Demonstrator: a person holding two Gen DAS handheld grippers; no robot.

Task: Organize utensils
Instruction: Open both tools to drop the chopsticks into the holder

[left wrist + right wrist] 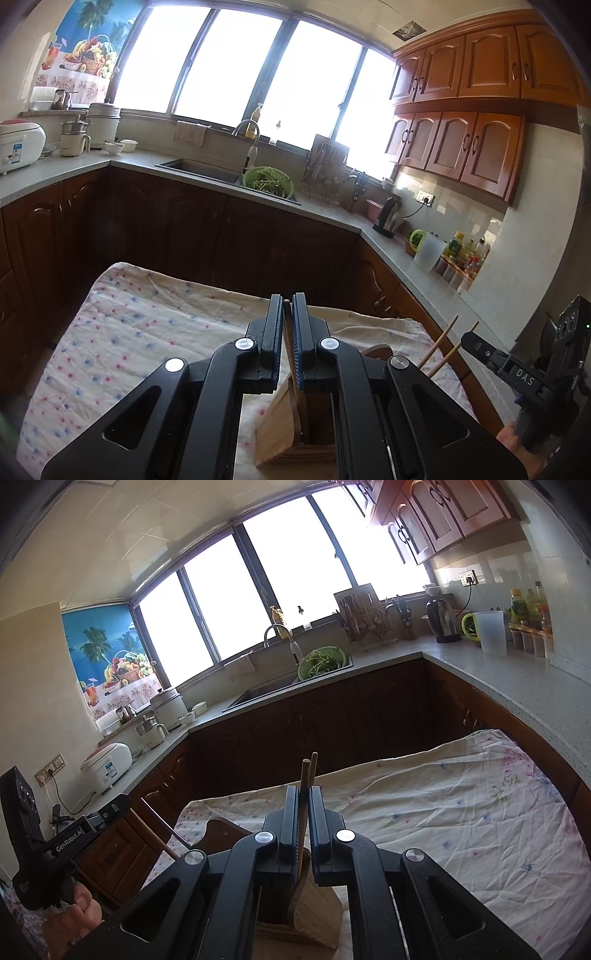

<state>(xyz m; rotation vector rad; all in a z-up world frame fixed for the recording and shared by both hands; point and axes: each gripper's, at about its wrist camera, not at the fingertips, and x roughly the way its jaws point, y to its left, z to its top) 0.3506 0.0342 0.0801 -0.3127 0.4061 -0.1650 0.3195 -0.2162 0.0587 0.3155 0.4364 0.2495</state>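
Lowering utensils into the wooden holder (291, 435) looks like the step in hand — both tools hang just above its open top, each with something thin pinched between its pads. The left tool (289, 306) is nearly closed on a slim wooden piece, whose lower end runs down into the holder; I cannot tell whether it is a spoon handle or a chopstick. The right tool (304, 794) is likewise narrow, clamped on a pair of chopsticks (309, 766) whose tips stick up past its fingers while the lower part reaches toward the holder. The holder stands on the cloth-covered surface (122, 314) at its near edge, close to the person.

The next move, as I judge it, calls for the pads to part so the sticks drop the rest of the way in — then a straight lift clear, without knocking the holder, which seems light enough to tip.
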